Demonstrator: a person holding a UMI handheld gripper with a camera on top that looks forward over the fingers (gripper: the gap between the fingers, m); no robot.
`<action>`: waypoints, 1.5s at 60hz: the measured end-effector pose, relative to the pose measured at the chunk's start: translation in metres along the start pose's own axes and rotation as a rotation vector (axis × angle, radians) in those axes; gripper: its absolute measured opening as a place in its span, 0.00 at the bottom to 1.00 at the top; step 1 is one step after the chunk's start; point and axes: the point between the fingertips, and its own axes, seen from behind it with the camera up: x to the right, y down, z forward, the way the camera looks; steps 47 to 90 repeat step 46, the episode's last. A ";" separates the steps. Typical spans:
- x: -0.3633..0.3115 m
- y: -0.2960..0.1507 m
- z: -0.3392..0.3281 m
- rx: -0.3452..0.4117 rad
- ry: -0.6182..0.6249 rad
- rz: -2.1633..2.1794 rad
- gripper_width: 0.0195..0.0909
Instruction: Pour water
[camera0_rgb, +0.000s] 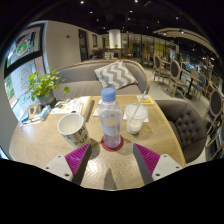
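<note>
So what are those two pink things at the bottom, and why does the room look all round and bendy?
The pink things are soft pads on the two fingers of a gripper, a kind of hand-held claw that a person carries. A camera sits on the claw and looks forward along the fingers. Its very wide lens is what makes the room look bendy.

Ahead is a wooden table. A water bottle with a blue cap stands on a red coaster, just in front of the fingers and between them. The fingers are open and not squeezing it yet. Beside the bottle are a white cup and a clear glass. Farther back there is a green plant and a grey sofa with a zigzag cushion.
</note>
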 end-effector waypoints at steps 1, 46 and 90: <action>-0.002 0.003 -0.009 -0.009 0.006 0.001 0.92; -0.090 0.045 -0.198 -0.033 0.056 -0.049 0.92; -0.090 0.045 -0.198 -0.033 0.056 -0.049 0.92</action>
